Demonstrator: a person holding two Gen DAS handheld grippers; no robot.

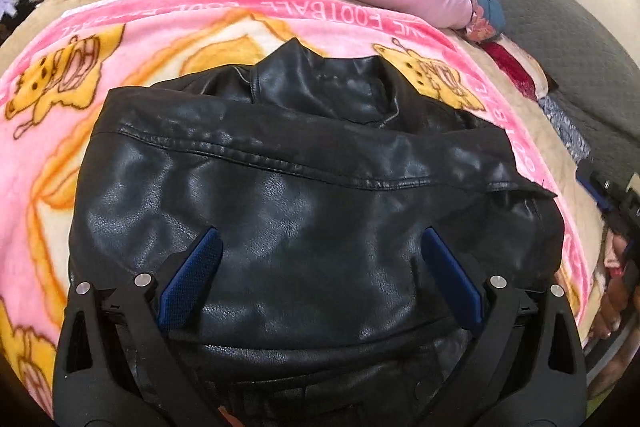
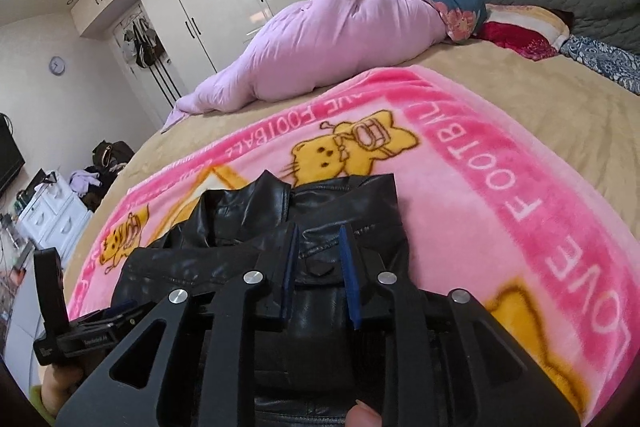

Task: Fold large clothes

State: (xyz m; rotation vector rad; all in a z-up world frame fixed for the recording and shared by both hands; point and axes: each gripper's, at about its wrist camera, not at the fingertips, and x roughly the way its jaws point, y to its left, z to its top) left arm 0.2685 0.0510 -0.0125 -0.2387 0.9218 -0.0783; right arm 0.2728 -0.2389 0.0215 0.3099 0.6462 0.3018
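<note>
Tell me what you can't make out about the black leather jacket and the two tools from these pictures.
- Black leather jacket: near hem hidden behind the left tool in the left wrist view.
- Right tool: whether the narrow gap pinches leather, right wrist view; its own frame blocks it.
- Sleeves: tucked under the folded body, both views.

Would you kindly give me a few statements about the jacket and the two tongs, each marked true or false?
1. The black jacket lies on a pink blanket. True.
2. The left tongs are closed tight. False: their blue fingers stand wide apart over the jacket.
3. The right tongs are spread wider than the left. False: their gap is narrower.
4. A lilac quilt lies bundled beyond the blanket. True.
5. The jacket is red. False: it is shiny black.
</note>
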